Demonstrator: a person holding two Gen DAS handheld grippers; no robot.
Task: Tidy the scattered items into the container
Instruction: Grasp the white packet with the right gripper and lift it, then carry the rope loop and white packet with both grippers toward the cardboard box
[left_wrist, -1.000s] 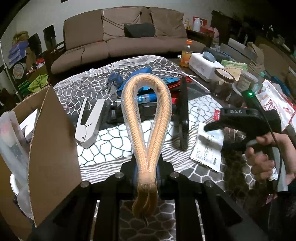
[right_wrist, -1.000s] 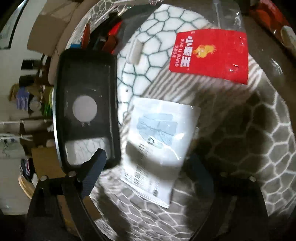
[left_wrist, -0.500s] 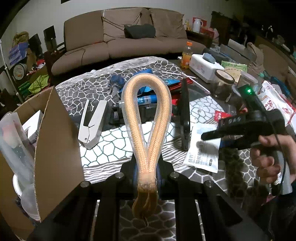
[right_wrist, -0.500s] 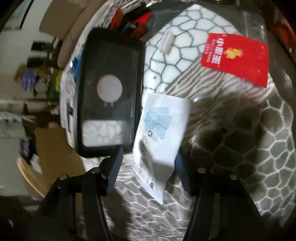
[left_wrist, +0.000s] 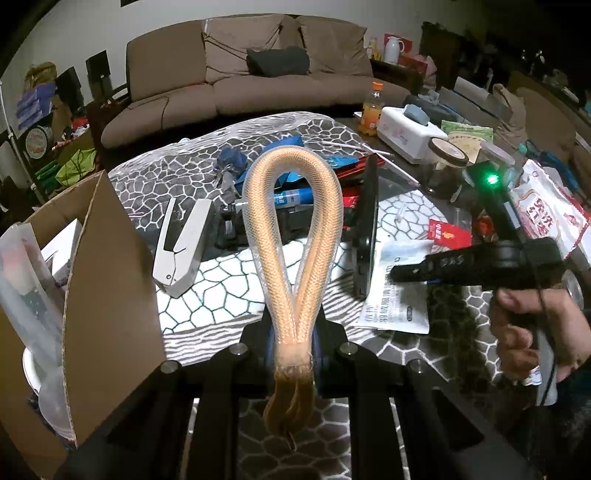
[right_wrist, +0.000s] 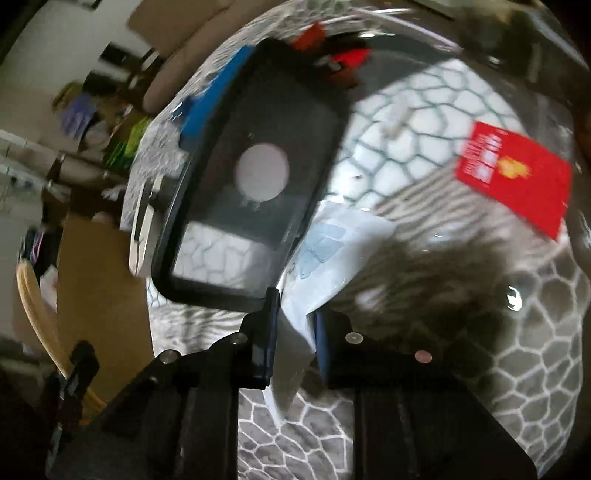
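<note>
My left gripper is shut on the pinched base of a looped orange braided hose in a clear mesh sleeve, held upright above the patterned tablecloth. An open cardboard box stands just to its left. My right gripper, also in the left wrist view, has its blue pads tight on the edge of a white sachet lying on the cloth. A black phone case sits right beside the sachet.
A white stapler-like tool, a red packet, blue and red items and a black gadget litter the cloth. Jars, a juice bottle and a white tissue box stand at the back right. A person's hand holds the right gripper.
The right gripper's fingers have come together from wide apart onto the white sachet while it turned. The left gripper and hose have barely moved.
</note>
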